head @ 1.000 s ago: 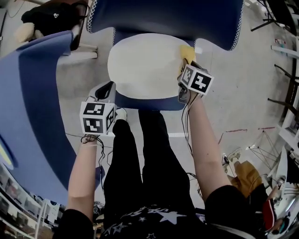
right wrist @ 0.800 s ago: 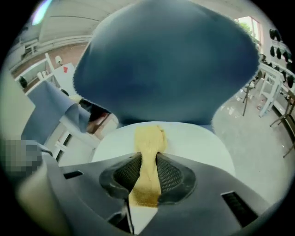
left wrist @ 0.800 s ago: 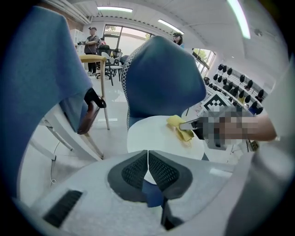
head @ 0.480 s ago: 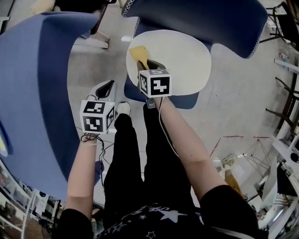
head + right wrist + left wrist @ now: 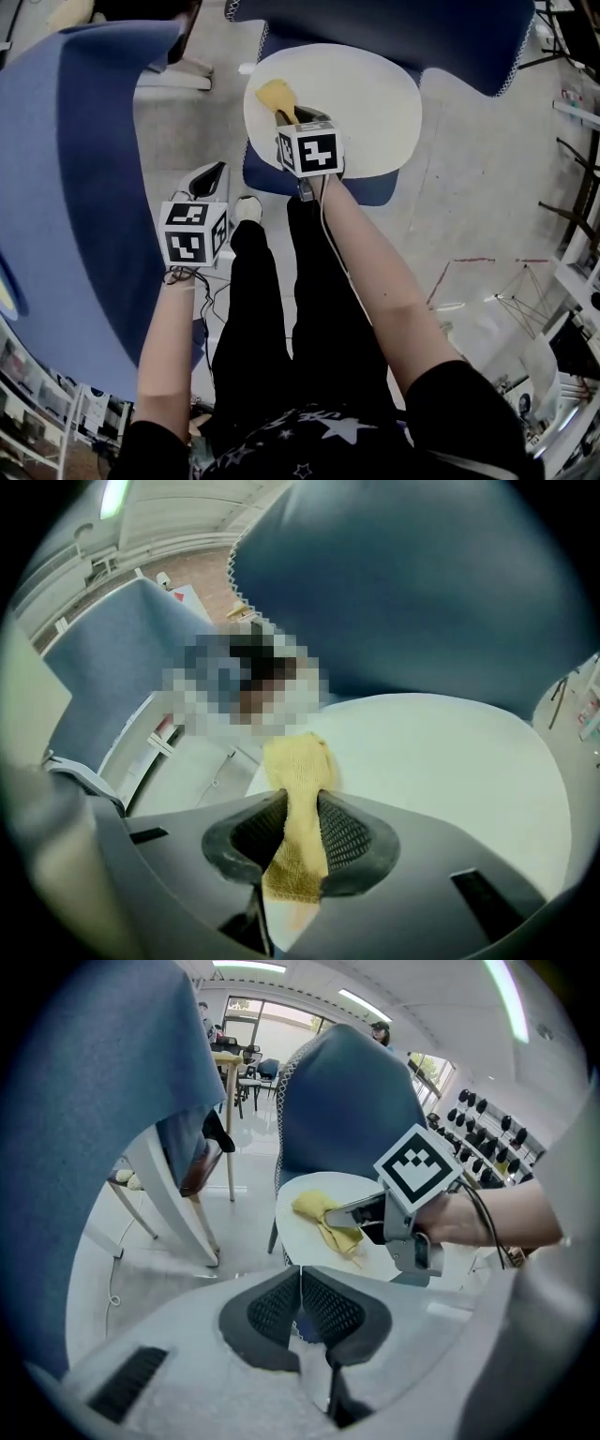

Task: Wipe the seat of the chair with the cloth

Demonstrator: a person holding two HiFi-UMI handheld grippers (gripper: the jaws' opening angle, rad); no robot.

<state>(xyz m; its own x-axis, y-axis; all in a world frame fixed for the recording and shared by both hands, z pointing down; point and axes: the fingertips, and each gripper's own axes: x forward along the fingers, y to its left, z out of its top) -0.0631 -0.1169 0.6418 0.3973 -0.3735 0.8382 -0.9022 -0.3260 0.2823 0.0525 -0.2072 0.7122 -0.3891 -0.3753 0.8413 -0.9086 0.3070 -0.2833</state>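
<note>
The chair has a round white seat (image 5: pixel 366 103) and a dark blue backrest (image 5: pixel 394 28). A yellow cloth (image 5: pixel 277 96) lies pressed on the seat's left part, pinched by my right gripper (image 5: pixel 289 116), which is shut on it. In the right gripper view the cloth (image 5: pixel 298 803) runs between the jaws onto the seat (image 5: pixel 441 761). My left gripper (image 5: pixel 211 178) hangs off the seat, low and to the left, shut with nothing in it. From the left gripper view I see the cloth (image 5: pixel 326 1221), the seat (image 5: pixel 309 1206) and the right gripper (image 5: pixel 342 1213).
A large blue upholstered panel (image 5: pixel 66 169) stands at the left. My own legs in black trousers (image 5: pixel 281 300) are below the seat. Grey floor (image 5: pixel 487 178) spreads to the right, with stands and clutter (image 5: pixel 572 234) along the right edge.
My right gripper has dragged the cloth from the seat's right edge across to its left part. The left gripper has stayed in place.
</note>
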